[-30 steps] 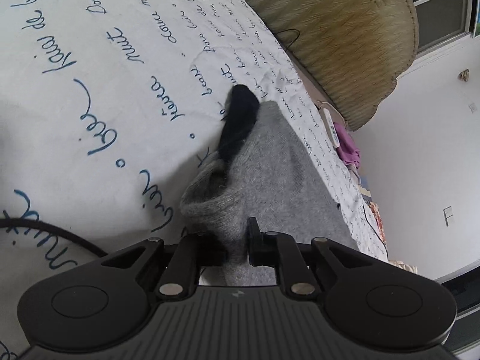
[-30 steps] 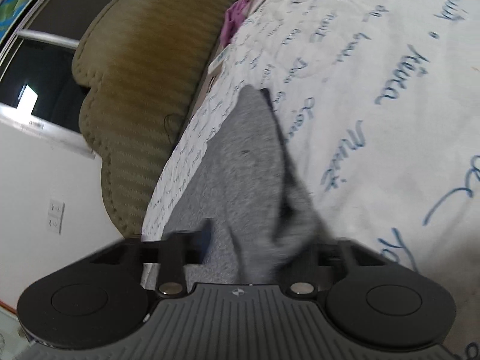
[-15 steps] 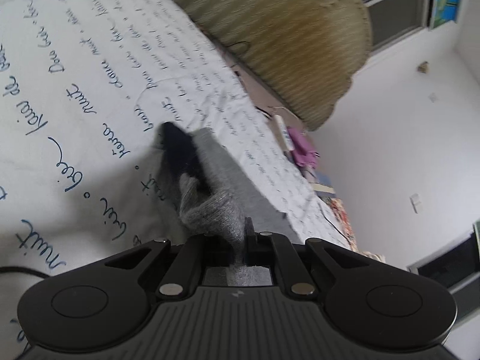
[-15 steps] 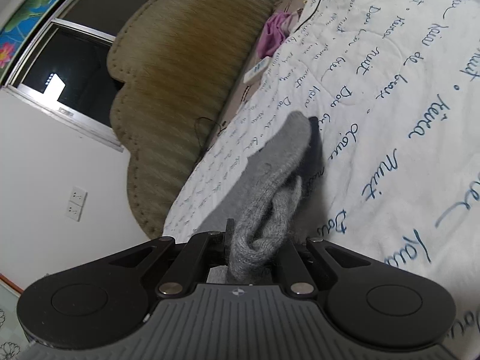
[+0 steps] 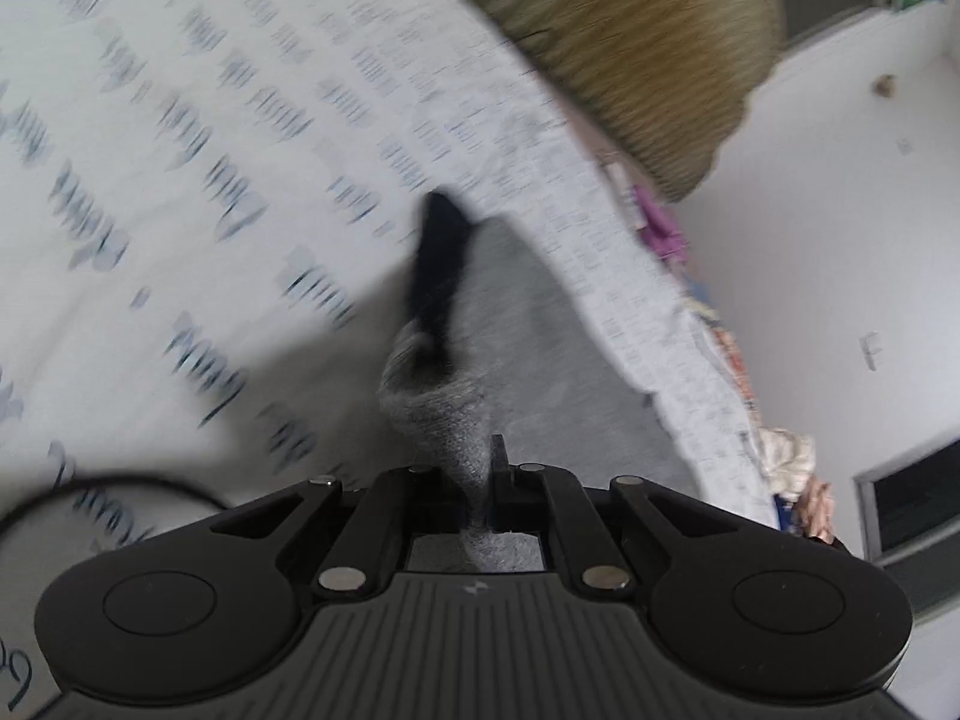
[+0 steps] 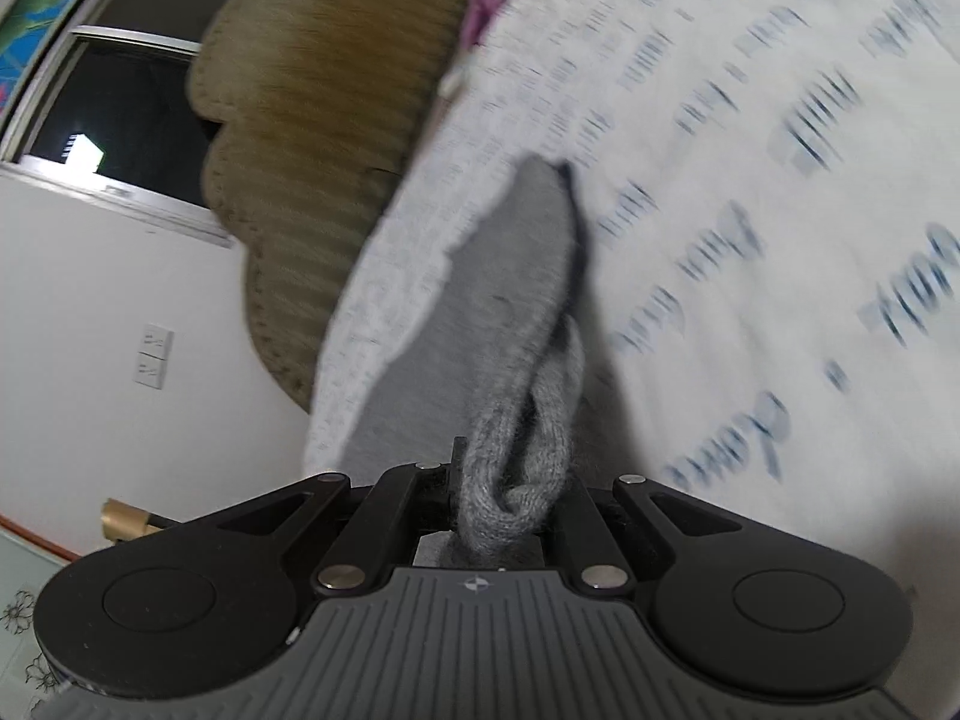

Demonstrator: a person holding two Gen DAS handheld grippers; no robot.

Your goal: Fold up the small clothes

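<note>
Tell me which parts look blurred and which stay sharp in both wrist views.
Left wrist view: white bedspread with blue script smeared by motion; left gripper sharp. Right wrist view: bedspread lettering streaked, grey knitted garment crisp in the right gripper.

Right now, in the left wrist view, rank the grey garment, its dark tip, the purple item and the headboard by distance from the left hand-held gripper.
1. Grey garment, clamped in the left hand-held gripper.
2. Dark tip, ahead on the bed.
3. Purple item, right bed edge.
4. Headboard, upper right; close to the purple item.
</note>
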